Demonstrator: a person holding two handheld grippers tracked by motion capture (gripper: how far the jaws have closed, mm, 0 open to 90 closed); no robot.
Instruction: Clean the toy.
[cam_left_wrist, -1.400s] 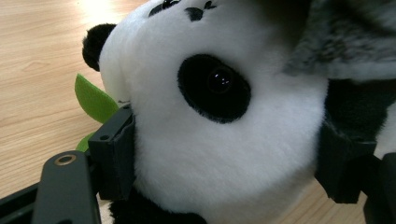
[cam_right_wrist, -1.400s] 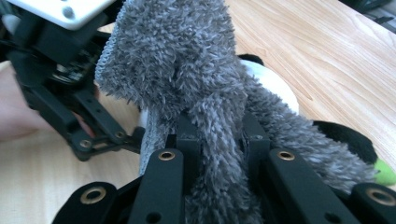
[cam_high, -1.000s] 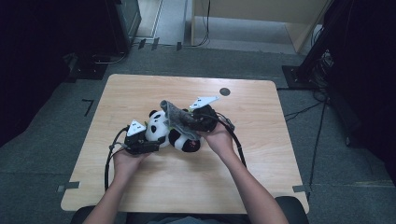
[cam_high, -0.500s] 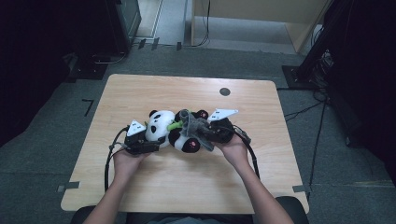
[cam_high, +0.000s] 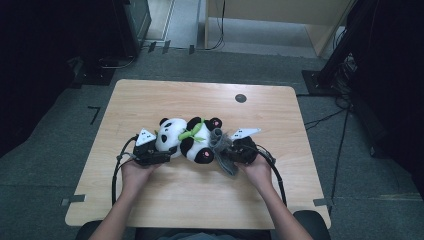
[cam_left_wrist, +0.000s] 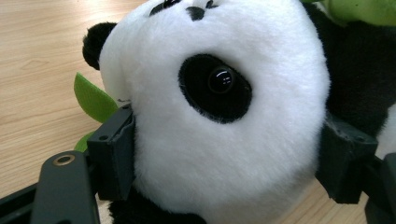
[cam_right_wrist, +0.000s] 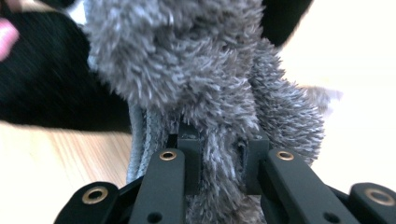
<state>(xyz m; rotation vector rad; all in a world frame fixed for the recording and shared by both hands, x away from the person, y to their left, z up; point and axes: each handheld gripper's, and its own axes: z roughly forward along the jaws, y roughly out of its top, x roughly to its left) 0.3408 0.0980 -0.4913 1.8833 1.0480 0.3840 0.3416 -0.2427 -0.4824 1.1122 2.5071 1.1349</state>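
Left gripper (cam_high: 165, 156) jaws clamp the panda plush (cam_left_wrist: 219, 116) head mid-frame; right gripper (cam_high: 226, 152) jaws pinch the grey fuzzy cloth (cam_right_wrist: 205, 93). Best bet: hold the panda steady, pull the cloth slowly along the worktop (cam_high: 200, 200).

The panda toy (cam_left_wrist: 219, 116) is covered in short, dense plush, white and black, soft and matt; its eye (cam_left_wrist: 220, 80) is a glossy hard bead, probably plastic. A flat green leaf (cam_left_wrist: 93, 99) of felt-like cloth is seen beside its head. The grey cloth (cam_right_wrist: 205, 84) is made of long, shaggy, fluffy pile. The table (cam_high: 150, 100) is finished in pale, smooth wood grain with a faint sheen. The jaws are formed of matt black plastic, set with brass-coloured metal eyelets.
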